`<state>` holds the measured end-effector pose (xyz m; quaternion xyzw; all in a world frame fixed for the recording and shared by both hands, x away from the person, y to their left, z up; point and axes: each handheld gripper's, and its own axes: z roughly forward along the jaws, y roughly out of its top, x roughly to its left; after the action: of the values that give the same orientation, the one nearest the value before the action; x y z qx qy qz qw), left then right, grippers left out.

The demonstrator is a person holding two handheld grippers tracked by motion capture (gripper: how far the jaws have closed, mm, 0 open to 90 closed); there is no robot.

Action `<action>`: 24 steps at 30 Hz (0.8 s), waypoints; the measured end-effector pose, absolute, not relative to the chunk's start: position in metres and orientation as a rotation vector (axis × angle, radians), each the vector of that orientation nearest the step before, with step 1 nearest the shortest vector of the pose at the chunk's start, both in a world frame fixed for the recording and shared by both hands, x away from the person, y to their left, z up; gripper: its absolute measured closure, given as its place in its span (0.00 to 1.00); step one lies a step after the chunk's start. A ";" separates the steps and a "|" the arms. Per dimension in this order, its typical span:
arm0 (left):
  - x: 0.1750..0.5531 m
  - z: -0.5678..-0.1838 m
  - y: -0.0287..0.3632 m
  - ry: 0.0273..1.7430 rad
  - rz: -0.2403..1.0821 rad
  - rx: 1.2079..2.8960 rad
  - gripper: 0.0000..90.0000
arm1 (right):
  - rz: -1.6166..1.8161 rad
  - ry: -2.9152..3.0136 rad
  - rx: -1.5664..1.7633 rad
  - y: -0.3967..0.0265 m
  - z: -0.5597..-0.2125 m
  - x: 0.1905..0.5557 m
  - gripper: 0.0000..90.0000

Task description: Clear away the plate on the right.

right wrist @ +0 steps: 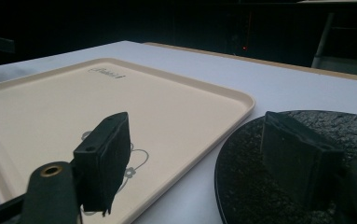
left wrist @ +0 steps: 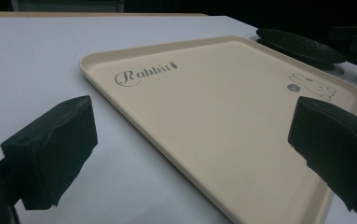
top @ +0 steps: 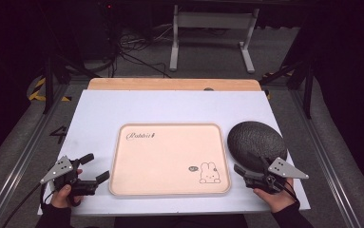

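High view: black plate (top: 255, 142) sits on the white table (top: 99, 114), just right of the beige tray (top: 170, 159), rims near each other. Right gripper (top: 252, 169) at the plate's near edge, jaws wide apart; right gripper view puts one jaw over the plate (right wrist: 278, 177), the other over the tray (right wrist: 176, 116), nothing clamped. Left gripper (top: 95, 167) just left of the tray, jaws spread, holding nothing
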<state>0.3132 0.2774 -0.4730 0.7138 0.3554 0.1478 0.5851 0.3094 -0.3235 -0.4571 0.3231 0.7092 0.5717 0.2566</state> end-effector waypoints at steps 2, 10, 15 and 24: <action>0.314 -0.473 0.277 0.830 0.340 1.667 0.02 | 1.558 1.919 0.885 -0.324 -0.457 0.310 0.29; 0.314 -0.473 0.277 0.833 0.325 1.671 0.03 | 1.534 1.937 0.893 -0.323 -0.457 0.309 0.32; 0.314 -0.473 0.277 0.833 0.327 1.675 0.03 | 1.507 1.951 0.894 -0.324 -0.456 0.308 0.35; 0.315 -0.473 0.276 0.832 0.330 1.680 0.03 | 1.228 2.058 0.832 -0.328 -0.443 0.303 0.49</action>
<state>0.3148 0.2765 -0.4730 0.7189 0.3560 0.1411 0.5801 0.3033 -0.3276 -0.4429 0.3131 0.7745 0.4621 0.2976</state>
